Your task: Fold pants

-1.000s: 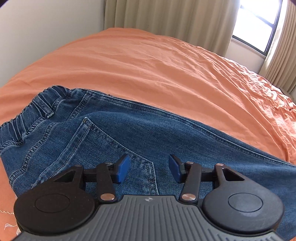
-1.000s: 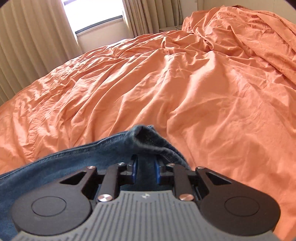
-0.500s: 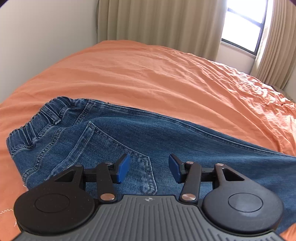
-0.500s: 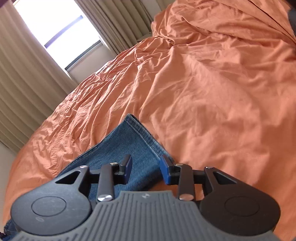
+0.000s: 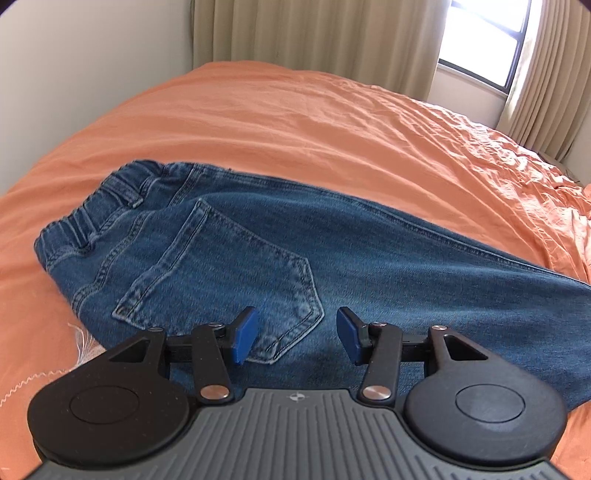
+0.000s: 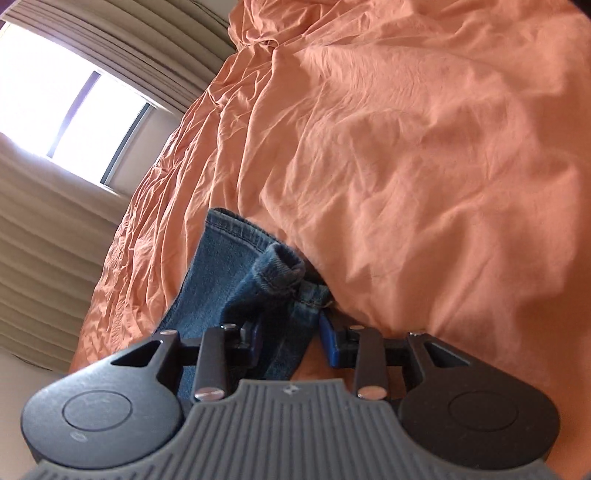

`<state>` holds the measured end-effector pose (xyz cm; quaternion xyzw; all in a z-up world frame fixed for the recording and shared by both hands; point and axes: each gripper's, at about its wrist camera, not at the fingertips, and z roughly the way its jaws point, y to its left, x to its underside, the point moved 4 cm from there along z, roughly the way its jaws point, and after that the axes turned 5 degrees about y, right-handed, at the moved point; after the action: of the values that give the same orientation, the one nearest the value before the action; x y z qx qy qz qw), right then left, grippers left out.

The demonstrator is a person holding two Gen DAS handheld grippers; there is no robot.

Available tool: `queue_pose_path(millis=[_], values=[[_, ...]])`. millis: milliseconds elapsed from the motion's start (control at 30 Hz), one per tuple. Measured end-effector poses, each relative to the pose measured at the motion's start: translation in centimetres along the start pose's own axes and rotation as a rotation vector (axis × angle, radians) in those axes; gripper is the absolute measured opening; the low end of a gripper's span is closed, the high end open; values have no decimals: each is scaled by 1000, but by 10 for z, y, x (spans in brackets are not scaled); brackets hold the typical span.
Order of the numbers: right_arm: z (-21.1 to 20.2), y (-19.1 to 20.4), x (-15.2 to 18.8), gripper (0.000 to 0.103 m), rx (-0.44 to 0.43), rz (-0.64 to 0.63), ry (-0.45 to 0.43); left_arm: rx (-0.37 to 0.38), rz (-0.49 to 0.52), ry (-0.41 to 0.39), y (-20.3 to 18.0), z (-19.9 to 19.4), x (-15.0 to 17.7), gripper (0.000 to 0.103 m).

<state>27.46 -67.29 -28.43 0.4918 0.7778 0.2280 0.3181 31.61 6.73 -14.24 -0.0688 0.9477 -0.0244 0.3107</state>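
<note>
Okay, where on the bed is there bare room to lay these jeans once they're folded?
Bare orange bedspread lies beyond the jeans, between their far edge and the curtains. More lies right of the hems, rumpled there. A narrow strip borders the waistband. It is crowded at both the left gripper and right gripper.
</note>
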Motion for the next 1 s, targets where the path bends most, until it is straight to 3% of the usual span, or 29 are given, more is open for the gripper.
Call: queue_pose_path(millis=[67, 100, 200, 267, 433, 600, 767, 833, 933, 1000], values=[[-3, 2, -4, 4, 16, -6, -4, -12, -10, 19, 4, 6, 3, 58], [-9, 6, -7, 2, 1, -19, -16, -23, -12, 33, 5, 10, 4, 58], [-37, 34, -10, 0, -2, -157, -89, -59, -3, 67, 11, 22, 8, 53], [-40, 42, -9, 0, 64, -215, -104, -80, 3, 94, 16, 31, 9, 42], [-2, 14, -2, 0, 202, -184, -60, -113, 5, 123, 28, 46, 6, 27], [8, 21, 4, 0, 280, -272, -57, -182, 92, 116, 32, 39, -1, 24], [-21, 34, 3, 14, 311, -369, -61, -89, 157, 77, 35, 24, -13, 25], [-37, 44, 10, 14, 324, -445, -92, -39, 196, 70, 31, 24, -20, 25], [-55, 68, 24, 15, 322, -554, -136, -26, 257, 37, 17, 29, -36, 27], [-57, 81, 33, 22, 322, -588, -137, 0, 264, 30, 7, 38, -48, 28]])
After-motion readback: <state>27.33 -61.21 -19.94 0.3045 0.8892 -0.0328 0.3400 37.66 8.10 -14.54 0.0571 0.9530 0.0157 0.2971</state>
